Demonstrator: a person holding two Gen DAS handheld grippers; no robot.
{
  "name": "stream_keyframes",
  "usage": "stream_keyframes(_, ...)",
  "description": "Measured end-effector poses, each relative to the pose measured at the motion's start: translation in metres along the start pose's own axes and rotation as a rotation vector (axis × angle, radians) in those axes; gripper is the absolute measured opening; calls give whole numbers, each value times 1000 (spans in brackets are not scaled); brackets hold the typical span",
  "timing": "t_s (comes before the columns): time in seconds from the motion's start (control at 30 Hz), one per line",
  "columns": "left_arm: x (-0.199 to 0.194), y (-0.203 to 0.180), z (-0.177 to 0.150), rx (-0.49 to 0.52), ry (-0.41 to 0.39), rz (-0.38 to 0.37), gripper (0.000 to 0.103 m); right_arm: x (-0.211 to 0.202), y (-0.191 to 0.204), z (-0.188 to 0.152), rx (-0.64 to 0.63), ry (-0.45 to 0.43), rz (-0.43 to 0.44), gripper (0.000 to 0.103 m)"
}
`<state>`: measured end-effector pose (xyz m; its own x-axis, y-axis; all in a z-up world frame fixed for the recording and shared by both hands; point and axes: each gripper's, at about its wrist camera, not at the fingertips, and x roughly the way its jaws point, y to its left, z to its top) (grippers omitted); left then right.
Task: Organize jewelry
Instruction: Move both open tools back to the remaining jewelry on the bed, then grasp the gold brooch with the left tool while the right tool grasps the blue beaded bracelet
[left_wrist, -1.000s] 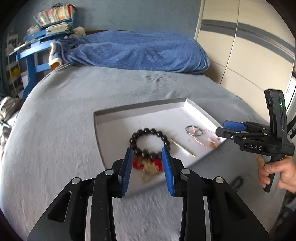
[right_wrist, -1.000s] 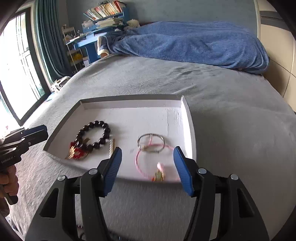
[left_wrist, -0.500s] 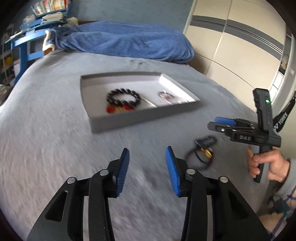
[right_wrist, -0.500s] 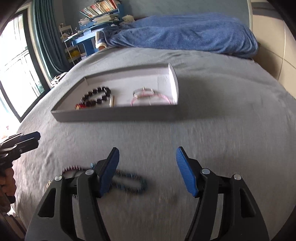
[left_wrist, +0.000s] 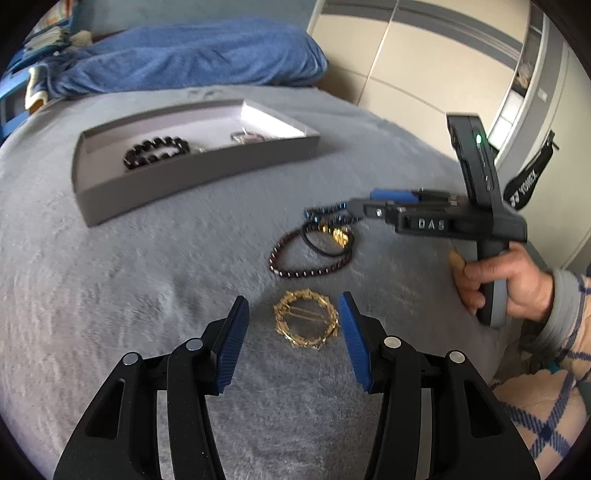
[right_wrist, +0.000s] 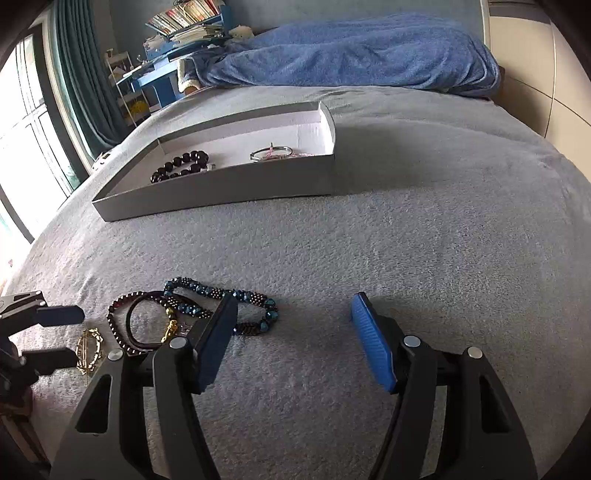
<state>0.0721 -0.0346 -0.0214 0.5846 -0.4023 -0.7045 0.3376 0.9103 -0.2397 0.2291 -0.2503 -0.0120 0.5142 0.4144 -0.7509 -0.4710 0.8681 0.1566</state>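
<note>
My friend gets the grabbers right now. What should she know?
Left gripper: open, jaws just widened, hanging around the gold ring brooch on the bed, pads not touching it.
Right gripper: open, holding nothing, beside the blue bead bracelet.
Done: the black bead bracelet and the silver ring with pink cord lie in the grey tray.
Left: the brooch, the blue bracelet, the dark red bead bracelet and a black hair tie with a gold charm lie on the blanket and need to go in the tray.
</note>
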Motion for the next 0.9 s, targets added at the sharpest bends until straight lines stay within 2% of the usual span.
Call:
stream_keyframes(0.13,5,-2,-2,3,24,-5,51,5,1,2,-8,15,-7,64)
stream_keyframes(0.2,7,-4,-3,10,37,-4,51,6,4,2,-20,20,-8,60)
stream_keyframes(0.4,11,-9,-1,42,53,18,51,6,10,-1,-55,20,20,41)
stream_keyframes(0.53,13,-11,1,64,52,29,50,5,16,-3,-74,23,58,21)
stream_keyframes(0.6,12,-12,2,74,48,16,36,4,20,-5,-82,21,69,13)
stream_keyframes(0.63,12,-13,2,79,45,11,35,2,21,-6,-88,17,69,10)
stream_keyframes(0.77,7,-17,2,107,17,-2,33,-2,24,-8,-94,-10,59,7)
stream_keyframes(0.8,6,-19,1,113,8,-2,19,-4,22,-8,-82,-20,58,7)
stream_keyframes(0.83,6,-19,1,114,8,-3,12,-5,19,-8,-70,-29,57,7)
stream_keyframes(0.9,2,-17,2,106,-7,8,12,-8,14,-8,-41,-46,50,7)
